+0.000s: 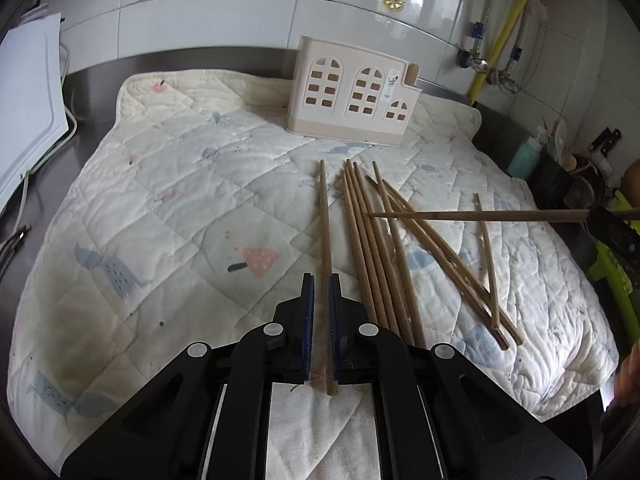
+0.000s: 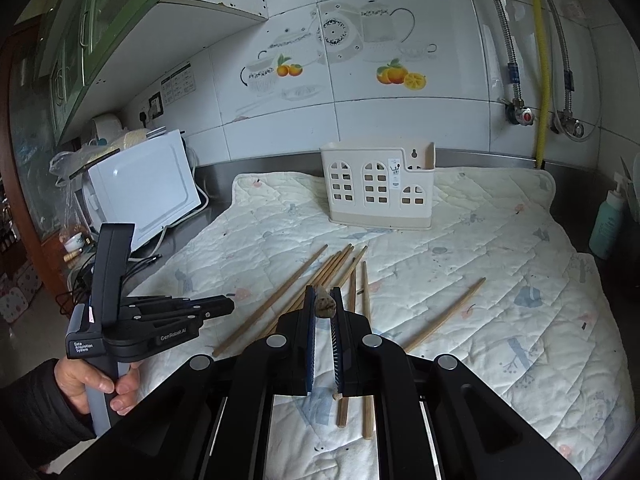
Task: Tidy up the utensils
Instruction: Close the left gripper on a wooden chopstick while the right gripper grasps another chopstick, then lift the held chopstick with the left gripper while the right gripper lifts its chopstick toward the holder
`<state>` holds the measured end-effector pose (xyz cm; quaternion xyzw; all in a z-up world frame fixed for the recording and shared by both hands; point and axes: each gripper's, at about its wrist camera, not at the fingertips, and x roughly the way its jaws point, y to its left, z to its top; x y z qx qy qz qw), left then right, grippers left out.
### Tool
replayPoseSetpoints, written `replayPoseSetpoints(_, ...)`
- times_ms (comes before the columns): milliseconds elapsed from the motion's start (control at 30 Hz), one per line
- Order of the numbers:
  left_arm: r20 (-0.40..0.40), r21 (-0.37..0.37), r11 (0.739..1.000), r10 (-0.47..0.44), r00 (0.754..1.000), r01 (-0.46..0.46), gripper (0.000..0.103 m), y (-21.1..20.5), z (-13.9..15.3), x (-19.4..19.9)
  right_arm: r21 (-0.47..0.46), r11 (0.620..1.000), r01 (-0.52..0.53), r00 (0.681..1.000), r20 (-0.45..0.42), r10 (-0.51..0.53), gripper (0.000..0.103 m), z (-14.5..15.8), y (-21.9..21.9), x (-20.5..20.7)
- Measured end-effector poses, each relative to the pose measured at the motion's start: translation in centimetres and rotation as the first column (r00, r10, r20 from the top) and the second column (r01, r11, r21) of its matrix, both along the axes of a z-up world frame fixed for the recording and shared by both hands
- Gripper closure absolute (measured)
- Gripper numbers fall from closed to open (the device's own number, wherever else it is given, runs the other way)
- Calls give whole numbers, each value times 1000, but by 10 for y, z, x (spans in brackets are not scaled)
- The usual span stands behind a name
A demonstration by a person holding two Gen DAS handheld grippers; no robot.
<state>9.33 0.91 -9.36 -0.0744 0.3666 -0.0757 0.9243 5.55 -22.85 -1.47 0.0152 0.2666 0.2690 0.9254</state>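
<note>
A cream utensil holder (image 1: pixel 352 96) (image 2: pixel 378 188) with window cut-outs stands at the back of a quilted mat (image 1: pixel 180 200). Several wooden chopsticks (image 1: pixel 372 248) (image 2: pixel 332 268) lie loose in front of it. My left gripper (image 1: pixel 321 280) (image 2: pixel 232 305) is shut, with the leftmost chopstick (image 1: pixel 325 220) (image 2: pixel 280 290) running lengthwise between its pads, against the right one. My right gripper (image 2: pixel 322 292) (image 1: pixel 592 216) is shut on another chopstick (image 2: pixel 325 305) (image 1: pixel 460 215). That one hangs level above the pile and points left.
A white microwave (image 2: pixel 140 188) with cables (image 2: pixel 148 260) stands on the steel counter left of the mat. A teal bottle (image 2: pixel 608 220) and dark pots (image 1: pixel 560 176) sit at the right. Pipes (image 2: pixel 540 80) run down the tiled wall. A hand (image 2: pixel 92 384) grips the left gripper's handle.
</note>
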Motion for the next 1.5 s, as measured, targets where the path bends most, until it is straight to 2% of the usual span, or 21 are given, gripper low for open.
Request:
replayPoseSetpoints(67, -12, -10, 1000, -23, 1000, 23, 98, -3, -1, -2, 6, 1000, 4, 1000, -3, -4, 96, 0, 1, 1)
replayPoseSetpoints(133, -27, 14, 1000, -24, 999, 25, 98, -7, -4, -2, 10, 1000, 3, 1000, -1, -3, 96, 1, 1, 1)
replayPoseSetpoints(300, -69, 3, 1000, -24, 997, 24, 82, -9, -17, 0, 0, 1000, -3, 1000, 6, 3, 96, 1, 3, 1)
replayPoseSetpoints(333, -75, 0, 1000, -25, 997, 25, 82, -9, -19, 1, 0, 1000, -2, 1000, 5, 2, 96, 1, 3, 2)
replayPoseSetpoints(467, -101, -4, 1000, -23, 995, 22, 83, -10, -30, 4, 6, 1000, 2, 1000, -4, -2, 96, -1, 2, 4)
replayPoseSetpoints(600, -94, 20, 1000, -5, 996, 7, 96, -10, -31, 5, 10, 1000, 2, 1000, -4, -2, 96, 0, 1, 7)
replayPoseSetpoints(667, -93, 5, 1000, 0, 996, 0, 97, -7, -28, 6, 13, 1000, 0, 1000, 5, 0, 96, 4, 1, 8)
replayPoseSetpoints(867, -18, 12, 1000, -5, 1000, 5, 98, -3, -3, 2, 6, 1000, -13, 999, 39, 13, 96, 24, 4, 13)
replayPoseSetpoints(1067, 93, 38, 999, -10, 996, 6, 98, 2, 32, 1, 22, 999, -27, 997, 79, 25, 96, 53, 3, 23)
replayPoseSetpoints(1200, 115, 36, 999, -30, 993, 26, 98, 4, 47, 6, 11, 999, -43, 997, 67, 42, 96, 60, 6, 33)
replayPoseSetpoints(1300, 131, 61, 997, -50, 990, 42, 98, 5, 58, 11, -3, 998, -56, 997, 60, 56, 96, 67, 8, 41)
replayPoseSetpoints(1500, 143, 65, 996, -75, 987, 66, 98, 12, 81, 26, -21, 999, -46, 996, 70, 48, 96, 99, 1, 76)
